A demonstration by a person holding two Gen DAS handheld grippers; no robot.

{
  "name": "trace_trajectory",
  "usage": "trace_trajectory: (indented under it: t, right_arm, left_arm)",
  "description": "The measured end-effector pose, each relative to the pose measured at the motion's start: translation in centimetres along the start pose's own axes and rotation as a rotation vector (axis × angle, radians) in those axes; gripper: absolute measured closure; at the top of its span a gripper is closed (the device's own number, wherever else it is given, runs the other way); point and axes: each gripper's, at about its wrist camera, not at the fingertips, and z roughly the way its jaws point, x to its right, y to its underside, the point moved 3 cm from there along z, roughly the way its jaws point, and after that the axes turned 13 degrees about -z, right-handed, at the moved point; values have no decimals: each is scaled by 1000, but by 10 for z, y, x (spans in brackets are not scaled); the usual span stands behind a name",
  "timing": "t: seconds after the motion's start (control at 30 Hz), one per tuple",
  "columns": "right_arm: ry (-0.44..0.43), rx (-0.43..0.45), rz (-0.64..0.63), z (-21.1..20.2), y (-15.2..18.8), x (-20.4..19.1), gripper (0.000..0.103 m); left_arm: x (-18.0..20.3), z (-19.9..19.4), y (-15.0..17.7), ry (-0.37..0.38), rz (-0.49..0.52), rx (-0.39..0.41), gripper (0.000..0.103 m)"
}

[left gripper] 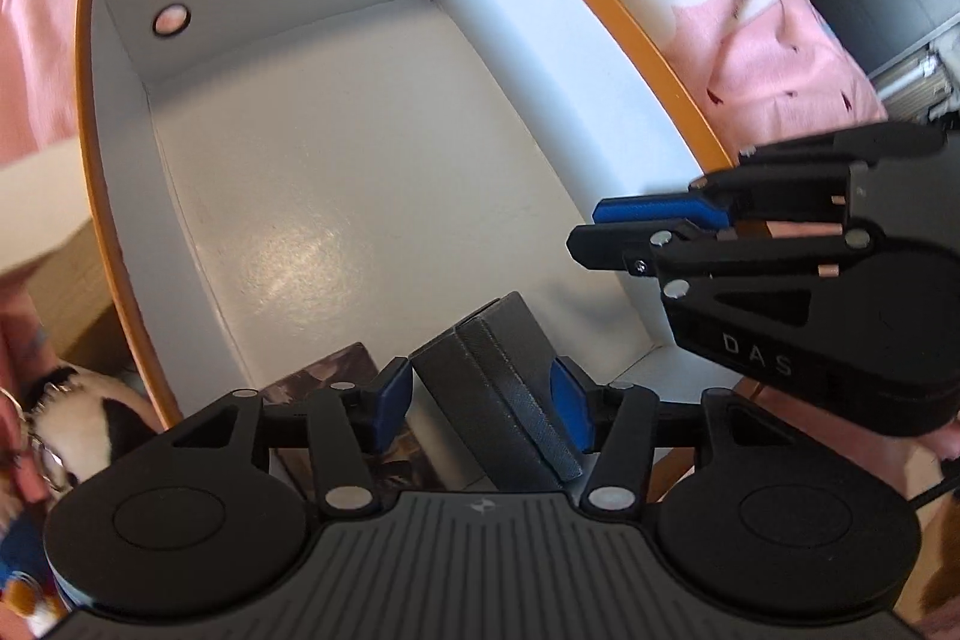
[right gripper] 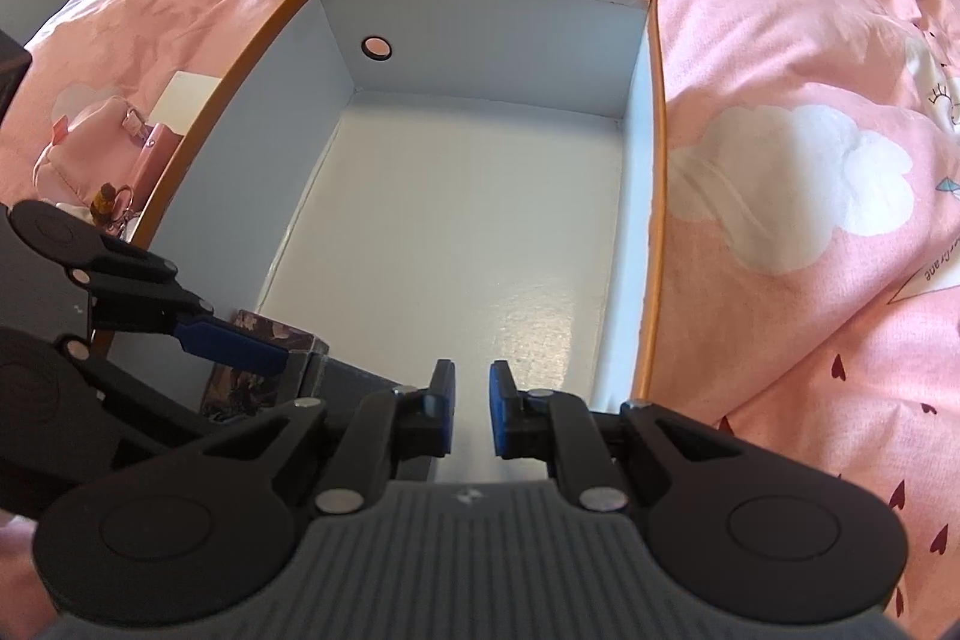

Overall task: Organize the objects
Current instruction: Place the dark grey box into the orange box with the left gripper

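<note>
An orange box (left gripper: 84, 112) with a white inside lies open on the bed. In its near corner a small dark grey case (left gripper: 480, 370) sits tilted between the blue pads of my left gripper (left gripper: 480, 397). The jaws stand wider than the case and do not press on it. A floral-patterned box (left gripper: 336, 370) stands just left of the case. In the right wrist view the case (right gripper: 336, 376) and the patterned box (right gripper: 252, 334) sit beside one of the left gripper's pads (right gripper: 234, 343). My right gripper (right gripper: 471, 415) hovers over the box's near end, shut and holding nothing.
A pink printed bedspread (right gripper: 780, 70) surrounds the orange box (right gripper: 657, 160). Left of the box lie a plush keyring (right gripper: 111, 205), a pink pouch (right gripper: 66, 154) and a white card (right gripper: 183, 100). The right gripper (left gripper: 591, 226) reaches in over the box's right wall.
</note>
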Motion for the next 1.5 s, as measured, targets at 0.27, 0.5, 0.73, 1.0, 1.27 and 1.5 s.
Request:
trace_trajectory:
  t: [0.27, 0.5, 0.73, 1.0, 1.27, 1.5]
  right_arm:
    - [-56, -31, -18, 8, -5, -9, 89]
    - [-191, -3, 23, 19, -15, -22, 46]
    - [-210, -89, -52, 45, -19, -45, 44]
    - [-147, -134, -133, 46, -23, -53, 49]
    - [-174, -137, -140, 42, -29, -61, 51]
    - [-161, -217, 10, 35, -17, -25, 68]
  left_arm:
    - [-13, -27, -10, 64, -4, 63, 54]
    - [-36, -64, -15, 123, -96, 201, 53]
    - [-60, -85, -9, 144, -189, 295, 52]
    - [-91, -99, 6, 157, -270, 333, 52]
    - [-107, -91, 24, 129, -290, 310, 51]
    - [-119, -85, 35, 114, -303, 293, 50]
